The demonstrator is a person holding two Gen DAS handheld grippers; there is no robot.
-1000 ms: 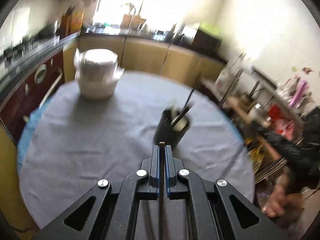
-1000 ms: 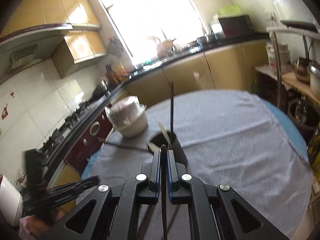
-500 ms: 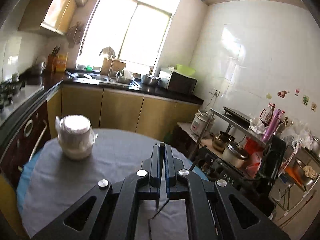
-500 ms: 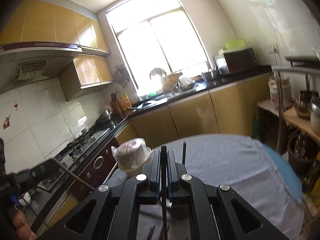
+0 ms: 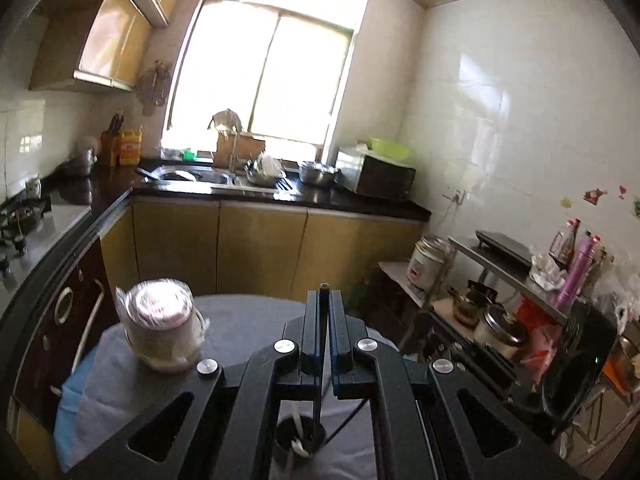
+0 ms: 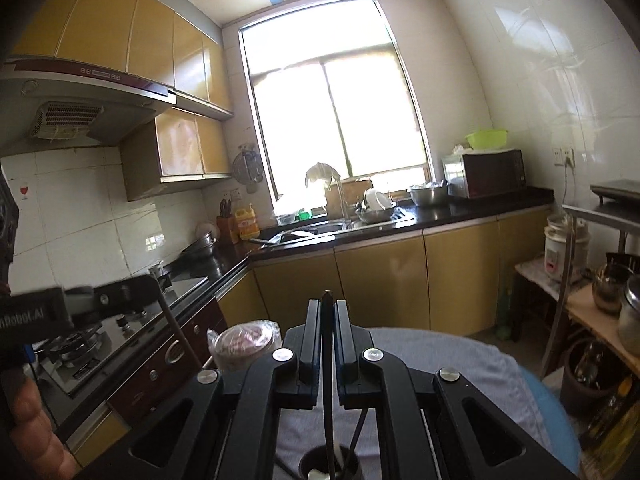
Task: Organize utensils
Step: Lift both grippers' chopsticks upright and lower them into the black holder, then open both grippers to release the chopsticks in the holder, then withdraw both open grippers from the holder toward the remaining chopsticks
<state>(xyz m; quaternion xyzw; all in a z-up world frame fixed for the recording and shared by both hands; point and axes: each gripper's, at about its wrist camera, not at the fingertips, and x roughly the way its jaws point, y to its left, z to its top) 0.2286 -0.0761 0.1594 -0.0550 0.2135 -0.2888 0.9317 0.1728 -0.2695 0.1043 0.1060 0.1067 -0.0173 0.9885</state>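
In the left wrist view, the gripper frame hides most of the black utensil holder [image 5: 299, 438]; we see only its rim and a pale spoon-like piece inside. The left gripper [image 5: 325, 300] has its jaws pressed together on a thin dark chopstick [image 5: 320, 380], whose long axis runs up the picture, its top end poking out at the fingertips and its lower end dropping into the holder. The wrapped container [image 5: 160, 324] stands to the left on the grey tablecloth [image 5: 240, 316].

In the right wrist view, the holder is cut off by the lower edge. The right gripper [image 6: 327, 302] likewise pinches a second chopstick [image 6: 328, 392], upright along the jaws above the holder. At far left we see a hand [image 6: 28, 420], partly cropped.
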